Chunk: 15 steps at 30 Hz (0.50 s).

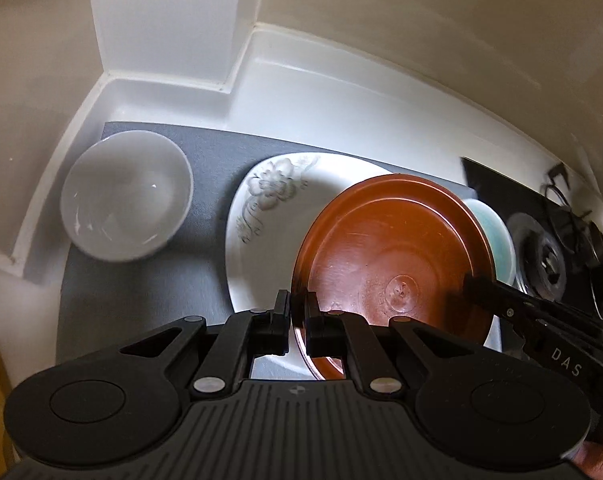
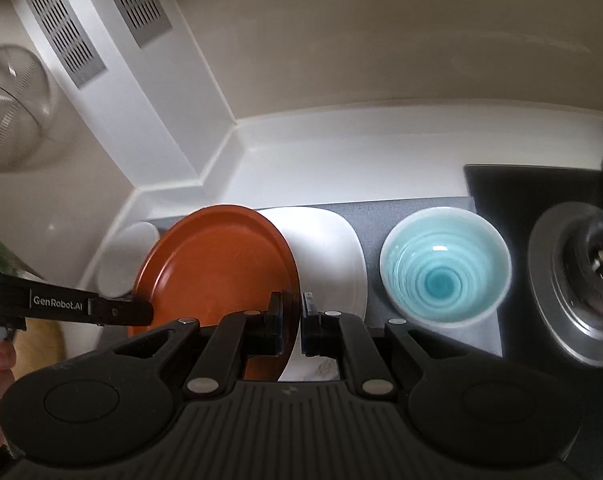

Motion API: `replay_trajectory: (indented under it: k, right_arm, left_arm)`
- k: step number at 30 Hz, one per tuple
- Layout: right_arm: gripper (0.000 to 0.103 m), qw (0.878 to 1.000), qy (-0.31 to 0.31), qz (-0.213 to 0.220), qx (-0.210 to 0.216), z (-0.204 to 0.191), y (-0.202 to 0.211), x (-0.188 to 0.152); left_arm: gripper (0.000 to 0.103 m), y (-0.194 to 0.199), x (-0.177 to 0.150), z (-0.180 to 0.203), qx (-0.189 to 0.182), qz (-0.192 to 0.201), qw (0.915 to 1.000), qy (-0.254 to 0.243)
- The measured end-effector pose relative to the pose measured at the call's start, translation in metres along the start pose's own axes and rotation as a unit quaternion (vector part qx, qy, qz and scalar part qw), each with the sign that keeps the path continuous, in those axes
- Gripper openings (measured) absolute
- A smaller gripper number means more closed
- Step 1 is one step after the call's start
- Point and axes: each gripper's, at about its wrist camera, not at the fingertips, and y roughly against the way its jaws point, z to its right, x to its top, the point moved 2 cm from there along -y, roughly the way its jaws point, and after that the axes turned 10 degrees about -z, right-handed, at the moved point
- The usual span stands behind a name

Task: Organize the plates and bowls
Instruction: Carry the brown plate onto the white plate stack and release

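Left gripper (image 1: 298, 312) and right gripper (image 2: 291, 314) both angled down, each clamped on opposite rims of brown plate (image 1: 397, 248), plate held above white floral plate (image 1: 269, 200)

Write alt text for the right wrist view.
The right claw is shut on the near rim of a brown plate, with the left claw gripping its opposite edge, over a white plate. To the right, a light blue bowl sits on a grey mat beside a stove burner.
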Motion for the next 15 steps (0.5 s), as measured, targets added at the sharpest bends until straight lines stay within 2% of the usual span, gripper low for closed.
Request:
replay_trajectory:
  k: [7,15]
  right_arm:
    - [0.009,0.999,0.017,-0.034,-0.025,0.000,-0.050,0.021]
    - [0.008,0.997,0.033,-0.047,-0.043,0.004,-0.070,0.016]
  left_arm:
    - [0.007,-0.043,0.031,-0.013,0.016,-0.025,0.9994,0.016]
    - [0.007,-0.066,0.034,-0.016,0.016,-0.032,0.9993,0.013]
